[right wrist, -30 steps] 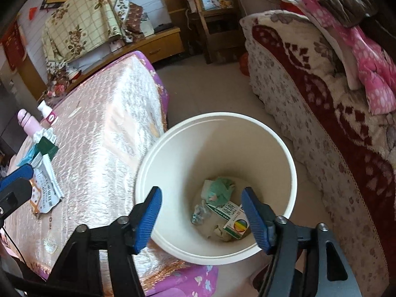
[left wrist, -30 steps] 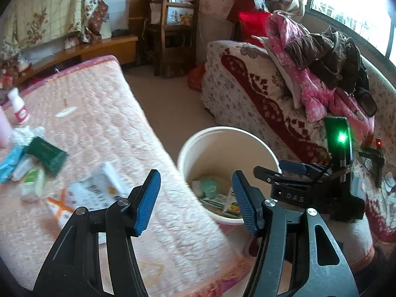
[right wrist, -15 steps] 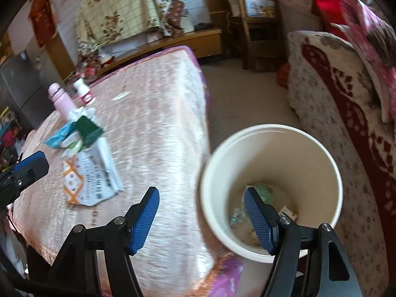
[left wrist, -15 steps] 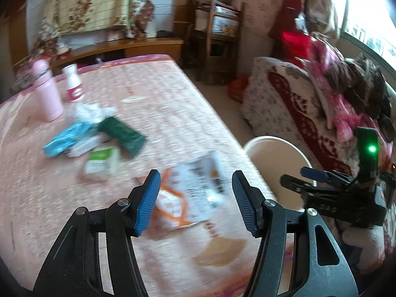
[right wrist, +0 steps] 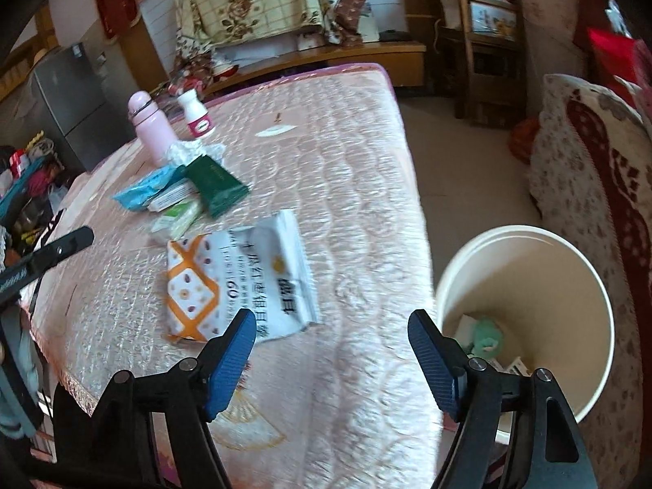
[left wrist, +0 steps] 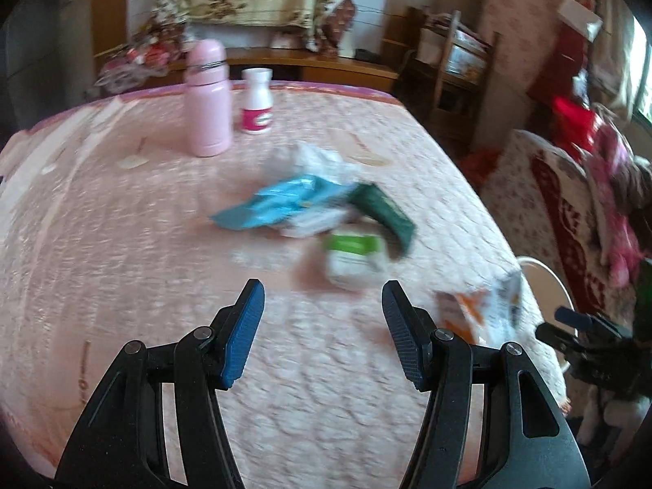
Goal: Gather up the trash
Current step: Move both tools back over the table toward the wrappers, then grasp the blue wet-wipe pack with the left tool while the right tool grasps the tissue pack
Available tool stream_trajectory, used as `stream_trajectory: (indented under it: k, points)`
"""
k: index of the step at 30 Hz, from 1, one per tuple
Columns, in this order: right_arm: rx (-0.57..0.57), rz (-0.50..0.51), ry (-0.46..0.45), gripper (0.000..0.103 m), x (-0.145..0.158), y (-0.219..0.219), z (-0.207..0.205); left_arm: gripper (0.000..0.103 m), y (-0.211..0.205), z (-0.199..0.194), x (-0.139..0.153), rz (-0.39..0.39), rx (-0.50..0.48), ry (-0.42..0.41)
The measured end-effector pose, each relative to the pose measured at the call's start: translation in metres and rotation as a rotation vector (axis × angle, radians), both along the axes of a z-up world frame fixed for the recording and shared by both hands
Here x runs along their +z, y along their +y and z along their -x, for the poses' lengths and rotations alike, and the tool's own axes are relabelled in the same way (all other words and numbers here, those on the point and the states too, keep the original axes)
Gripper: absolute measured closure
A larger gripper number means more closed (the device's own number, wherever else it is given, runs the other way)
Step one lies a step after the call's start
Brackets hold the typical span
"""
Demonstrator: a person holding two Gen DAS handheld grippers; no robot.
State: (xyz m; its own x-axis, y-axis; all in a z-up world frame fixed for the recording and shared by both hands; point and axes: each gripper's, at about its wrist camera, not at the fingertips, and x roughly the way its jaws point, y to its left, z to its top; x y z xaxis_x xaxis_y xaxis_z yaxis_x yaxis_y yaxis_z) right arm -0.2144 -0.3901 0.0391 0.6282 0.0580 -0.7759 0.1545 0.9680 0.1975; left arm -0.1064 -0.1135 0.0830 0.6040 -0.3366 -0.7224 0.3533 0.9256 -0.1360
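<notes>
Trash lies on the pink quilted table (left wrist: 122,252): a white and green box (left wrist: 354,261), a blue wrapper (left wrist: 281,201), a dark green packet (left wrist: 385,212), crumpled white paper (left wrist: 313,159) and a white and orange bag (right wrist: 240,281). My left gripper (left wrist: 322,334) is open and empty, just short of the white and green box. My right gripper (right wrist: 332,360) is open and empty over the table's near edge, just in front of the bag. The white bin (right wrist: 542,285) stands on the floor to its right with trash inside.
A pink bottle (left wrist: 205,98) and a white pill bottle (left wrist: 256,102) stand at the table's far side. A patterned sofa (right wrist: 603,171) is right of the bin. A wooden chair (right wrist: 485,49) and a low shelf (right wrist: 346,53) stand at the back.
Both grippers have swung left, away from the bin and toward the trash on the table. The bin has slid from the middle to the right edge of each view. Both stayed open.
</notes>
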Motion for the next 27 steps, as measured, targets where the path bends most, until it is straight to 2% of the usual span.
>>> stream_trajectory:
  k: [5, 8, 14, 25, 27]
  points:
    - [0.006, -0.005, 0.013, 0.027, -0.003, 0.007, -0.014, 0.044, 0.016, -0.024, -0.003, 0.034, 0.017, 0.010]
    - [0.008, -0.010, 0.017, 0.024, -0.003, 0.009, -0.020, 0.039, 0.018, -0.037, -0.004, 0.050, 0.014, 0.011]
    - [0.001, -0.006, 0.039, 0.022, -0.007, 0.006, -0.029, 0.039, 0.016, -0.061, -0.004, 0.029, 0.003, -0.008]
    - [0.011, -0.034, 0.069, 0.022, -0.019, 0.002, -0.039, 0.039, -0.013, -0.103, -0.029, -0.126, -0.061, -0.024]
    - [0.020, -0.037, 0.076, 0.022, -0.022, 0.003, -0.040, 0.043, -0.015, -0.107, -0.035, -0.147, -0.066, -0.017]
